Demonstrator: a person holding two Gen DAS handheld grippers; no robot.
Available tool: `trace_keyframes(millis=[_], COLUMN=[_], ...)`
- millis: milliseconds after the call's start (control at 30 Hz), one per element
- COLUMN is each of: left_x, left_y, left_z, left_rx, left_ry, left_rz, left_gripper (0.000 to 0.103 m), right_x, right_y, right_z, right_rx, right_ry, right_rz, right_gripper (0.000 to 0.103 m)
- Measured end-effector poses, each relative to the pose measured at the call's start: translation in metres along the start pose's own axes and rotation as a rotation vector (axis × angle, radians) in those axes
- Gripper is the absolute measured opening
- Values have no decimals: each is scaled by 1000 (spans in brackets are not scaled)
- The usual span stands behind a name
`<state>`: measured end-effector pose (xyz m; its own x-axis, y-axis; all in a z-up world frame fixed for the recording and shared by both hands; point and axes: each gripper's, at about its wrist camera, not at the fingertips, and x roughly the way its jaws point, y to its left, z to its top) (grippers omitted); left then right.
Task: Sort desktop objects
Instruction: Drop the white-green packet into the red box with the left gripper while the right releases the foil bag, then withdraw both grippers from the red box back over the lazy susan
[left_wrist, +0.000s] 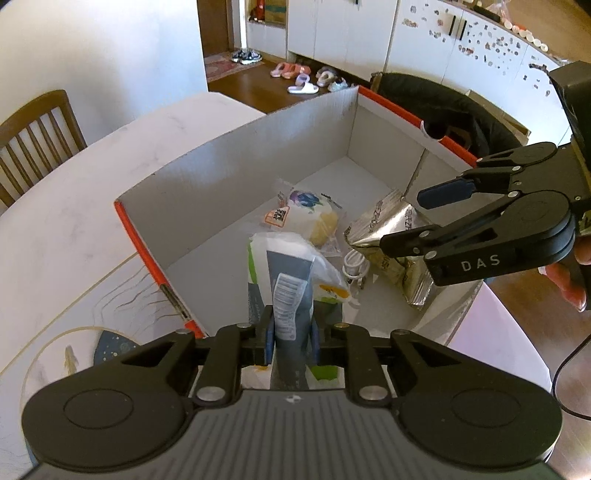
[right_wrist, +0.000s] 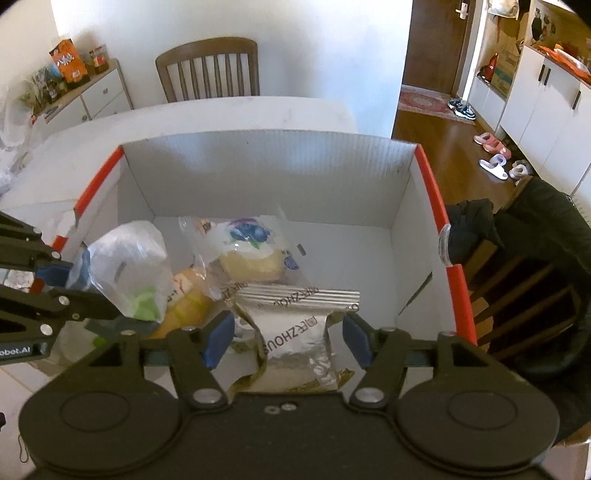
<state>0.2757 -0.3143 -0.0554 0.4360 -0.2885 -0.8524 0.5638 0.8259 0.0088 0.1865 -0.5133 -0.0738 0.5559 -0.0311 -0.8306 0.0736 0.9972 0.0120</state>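
A cardboard box (left_wrist: 236, 136) with orange rims and white inner walls (right_wrist: 266, 173) stands on the table. Over its near left corner my left gripper (left_wrist: 291, 336) is shut on a white and grey packet (left_wrist: 288, 280) with a barcode. The right wrist view shows the same left gripper (right_wrist: 77, 291) and packet (right_wrist: 129, 266) at the left. My right gripper (right_wrist: 286, 339) is open over the box, and a silver foil pouch (right_wrist: 295, 325) lies loose between its blue pads. From the left wrist view, the right gripper (left_wrist: 402, 221) hangs above that pouch (left_wrist: 373, 229).
A wrapped bread (right_wrist: 251, 243) with a blueberry label, a yellow snack (right_wrist: 184, 299) and a white cable (left_wrist: 354, 264) lie in the box. A wooden chair (right_wrist: 207, 70) stands behind the table. A dark jacket (right_wrist: 535, 240) drapes a chair on the right. A printed placemat (left_wrist: 74, 332) lies left of the box.
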Motion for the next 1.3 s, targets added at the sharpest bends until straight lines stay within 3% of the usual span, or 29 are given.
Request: trace_keyframes(millis=[100, 133, 167, 200, 367, 467, 700, 833, 1033, 1300], left_x=[-5, -6, -10, -12, -23, -31, -56, -68, -88, -117], left_y=[0, 0, -1, -1, -5, -6, -5, -1, 8, 32], left_z=[-2, -2, -3, -4, -5, -8, -17, -23, -37, -65], left_rx=[6, 10, 22, 27, 38, 31, 15, -2, -14, -3], left_ry=[-14, -23, -42, -49, -87, -111, -185, -210, -246, -280], left_rz=[5, 6, -12, -10, -13, -28, -41, -55, -65, -61], left_gripper=[37, 56, 67, 71, 72, 81, 87, 88, 100, 101], right_x=[-9, -12, -15, -17, -29, -38, -59, -69, -85, -99], right_y=[0, 1, 1, 3, 7, 8, 15, 24, 40, 76], right_z=[1, 1, 1, 0, 0, -1, -4, -6, -11, -17], right_rx=[5, 6, 7, 8, 12, 23, 46, 42, 42, 49], right_ry=[-16, -21, -25, -28, -51, -68, -110, -137, -187, -242], right_rz=[8, 8, 7, 7, 6, 9, 31, 25, 24, 17], right_gripper=[67, 67, 67, 67, 69, 72, 77, 85, 97, 102])
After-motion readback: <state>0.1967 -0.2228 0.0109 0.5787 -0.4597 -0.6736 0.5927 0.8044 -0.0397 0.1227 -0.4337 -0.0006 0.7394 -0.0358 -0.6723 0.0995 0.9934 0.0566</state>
